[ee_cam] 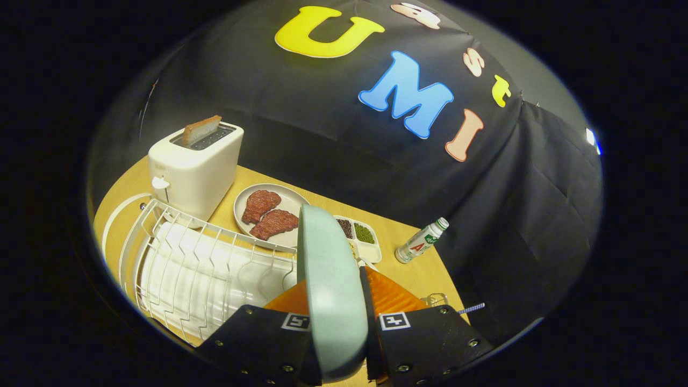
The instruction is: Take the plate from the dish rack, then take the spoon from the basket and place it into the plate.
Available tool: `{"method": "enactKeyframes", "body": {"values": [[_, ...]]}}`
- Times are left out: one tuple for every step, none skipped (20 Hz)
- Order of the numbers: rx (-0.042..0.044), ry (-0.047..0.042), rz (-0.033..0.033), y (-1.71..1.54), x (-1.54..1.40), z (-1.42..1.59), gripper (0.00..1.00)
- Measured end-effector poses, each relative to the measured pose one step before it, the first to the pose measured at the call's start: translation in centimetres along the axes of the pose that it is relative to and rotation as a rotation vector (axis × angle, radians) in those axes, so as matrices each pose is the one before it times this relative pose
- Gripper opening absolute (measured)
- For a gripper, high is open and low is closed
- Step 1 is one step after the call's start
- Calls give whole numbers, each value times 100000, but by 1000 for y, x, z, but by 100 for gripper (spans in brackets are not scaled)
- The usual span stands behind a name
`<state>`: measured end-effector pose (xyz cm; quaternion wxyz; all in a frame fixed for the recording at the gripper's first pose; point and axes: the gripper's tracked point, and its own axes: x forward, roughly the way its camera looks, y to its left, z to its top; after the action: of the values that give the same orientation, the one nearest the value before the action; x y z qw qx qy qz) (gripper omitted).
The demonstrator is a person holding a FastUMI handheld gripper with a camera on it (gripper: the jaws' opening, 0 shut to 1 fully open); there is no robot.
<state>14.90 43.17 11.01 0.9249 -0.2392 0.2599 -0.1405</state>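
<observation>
A pale green plate (pixel 329 279) stands on edge between my two orange fingers (pixel 395 296), and my gripper (pixel 337 301) is shut on it. The plate is lifted clear above the white wire dish rack (pixel 193 258), which lies just ahead and to the left of the fingers. To the right of the fingers, a bit of wire basket (pixel 438 298) and a striped handle tip (pixel 473 308) peek out; the spoon itself is hidden behind the right finger.
A white toaster (pixel 196 164) with a slice of bread stands behind the rack. Beyond the plate lie a grey plate with two pieces of meat (pixel 266 215) and a small tray of beans (pixel 363 236). A small bottle (pixel 422 242) lies on the wooden table to the right.
</observation>
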Motion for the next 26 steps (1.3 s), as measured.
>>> {"method": "enactKeyframes", "body": {"values": [[-1361, -769, -332, -205, -235, 171, 30], [-751, -992, -698, -318, -667, 204, 30], [-173, -748, -763, -487, -421, 100, 30], [338, -586, -646, -575, -669, 12, 30], [869, -494, -376, -664, -726, -89, 30], [853, -671, -518, -730, -854, -23, 30], [518, -591, -388, -789, -827, -164, 30], [865, -545, -366, -739, -1014, -232, 30], [965, -267, 49, -701, -1063, -315, 30], [849, -284, 508, -676, -1106, -506, 30], [815, -298, 775, -544, -922, -672, 30], [720, -153, 739, -552, -1096, -797, 30], [1224, 216, 1254, -393, -1075, -1097, 30], [1939, 528, 1771, -207, -883, -1088, 30], [2038, 997, 2192, -47, -814, -1441, 30], [1887, 1584, 1961, -67, -612, -1444, 30], [1407, 1734, 1779, -143, -478, -1511, 30], [648, 1725, 1816, -73, -390, -1317, 30], [239, 1251, 1964, -28, -218, -1309, 30], [418, 909, 2419, 107, -85, -1216, 30], [773, 665, 2844, 249, 86, -1191, 30], [1261, 1270, 2791, 318, 170, -1269, 30], [1383, 1534, 2333, 130, 304, -1435, 30], [1395, 1611, 2280, 157, 214, -1190, 30], [1480, 1631, 2375, 80, 258, -1141, 30], [1853, 1658, 2492, 164, 294, -854, 30]]}}
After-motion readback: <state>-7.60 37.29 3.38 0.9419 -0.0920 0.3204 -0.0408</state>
